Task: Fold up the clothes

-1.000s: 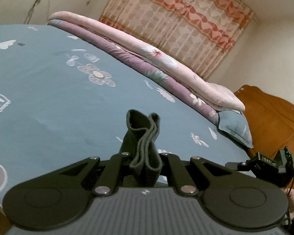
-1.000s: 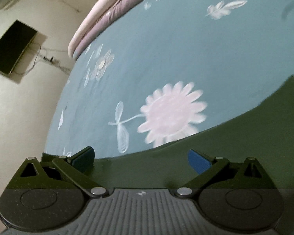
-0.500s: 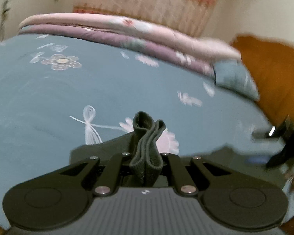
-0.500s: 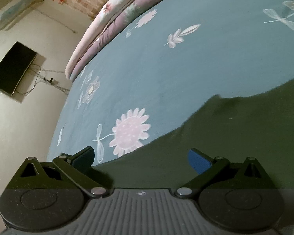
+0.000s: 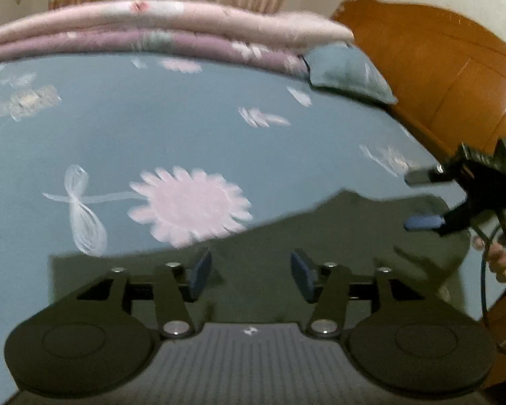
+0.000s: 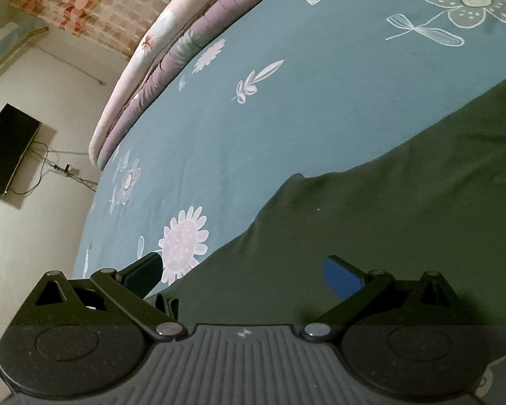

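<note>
A dark green garment (image 5: pixel 337 236) lies spread flat on the blue flowered bedsheet (image 5: pixel 185 128). In the left wrist view my left gripper (image 5: pixel 251 275) hovers over the garment's near part. Its jaws are opening, and nothing is pinched between the blue pads (image 5: pixel 200 275); the cloth lies below them. At the right edge of that view is my right gripper (image 5: pixel 420 199), open over the garment's far corner, with a hand (image 5: pixel 502 256) behind it. In the right wrist view the right gripper (image 6: pixel 243 275) stands open above the garment (image 6: pixel 388 219), near its edge.
Folded pink and purple quilts (image 5: pixel 172 30) line the far side of the bed, with a blue pillow (image 5: pixel 347 74) at their end. A wooden headboard (image 5: pixel 438 67) rises at the right. A black screen (image 6: pixel 6 148) hangs on the wall beyond the bed.
The left gripper was shut on a bunched fold of the garment; it swung over the bed, opened and let go, and the cloth now lies flat. The right gripper stayed open and shifted along the garment.
</note>
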`<state>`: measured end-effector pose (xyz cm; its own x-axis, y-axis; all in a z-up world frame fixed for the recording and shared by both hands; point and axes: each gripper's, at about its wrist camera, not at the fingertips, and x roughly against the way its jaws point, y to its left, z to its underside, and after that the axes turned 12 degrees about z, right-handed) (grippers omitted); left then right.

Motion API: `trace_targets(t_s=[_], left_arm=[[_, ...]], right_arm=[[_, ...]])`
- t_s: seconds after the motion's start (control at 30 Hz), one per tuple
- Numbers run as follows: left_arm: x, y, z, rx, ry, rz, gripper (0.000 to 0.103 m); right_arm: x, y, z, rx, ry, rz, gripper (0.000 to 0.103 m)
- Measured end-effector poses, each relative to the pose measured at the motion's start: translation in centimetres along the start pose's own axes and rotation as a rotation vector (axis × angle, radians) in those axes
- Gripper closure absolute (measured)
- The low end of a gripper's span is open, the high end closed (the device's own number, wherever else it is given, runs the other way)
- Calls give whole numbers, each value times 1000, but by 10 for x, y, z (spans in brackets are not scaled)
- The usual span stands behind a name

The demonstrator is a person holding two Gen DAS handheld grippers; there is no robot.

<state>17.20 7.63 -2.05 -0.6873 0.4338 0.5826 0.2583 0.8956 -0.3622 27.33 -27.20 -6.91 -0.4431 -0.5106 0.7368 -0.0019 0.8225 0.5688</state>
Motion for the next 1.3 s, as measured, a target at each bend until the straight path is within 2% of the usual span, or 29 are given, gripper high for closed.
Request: trace_targets(t_s=[0.07,0.2,0.3,0.33,0.5,0.57,0.67,0.77,0.87,0.97,1.03,1.1,1.17,1.23,1.3], left_arm=[[6,22,-1,31,2,-48,49],[8,71,9,141,6,-55,51],[-4,99,20,248,52,22,50],[-3,101,21,255,55,40,51],[19,99,20,227,20,114,50],[17,101,27,229,47,130,41],[12,105,37,235,94,151,44],[23,109,32,232,46,206,42],[26,122,21,216,-4,230,42],[14,136,14,185,-8,246,42],[1,146,15,177,4,229,42],[-2,150,16,177,-5,243,42],[-1,153,17,179,-14,257,42],[3,153,17,175,-16,261,42],[10,150,16,152,-15,258,42]], right_arm=[[-1,4,1,6,0,-7,0],[-5,19,6,40,13,-13,0],[-11,31,11,68,25,-1,0],[-14,35,14,77,33,3,0],[-24,61,24,125,74,-25,0],[-32,74,27,144,90,-69,0],[-47,98,34,176,125,-142,0],[-65,127,42,210,169,-209,0],[-85,153,50,217,218,-300,0],[-108,171,58,196,262,-379,0],[-126,174,64,155,293,-417,0],[-145,166,72,96,319,-405,0],[-156,153,81,44,336,-343,1],[-151,141,88,19,304,-361,1],[-142,139,91,-1,300,-339,0]])
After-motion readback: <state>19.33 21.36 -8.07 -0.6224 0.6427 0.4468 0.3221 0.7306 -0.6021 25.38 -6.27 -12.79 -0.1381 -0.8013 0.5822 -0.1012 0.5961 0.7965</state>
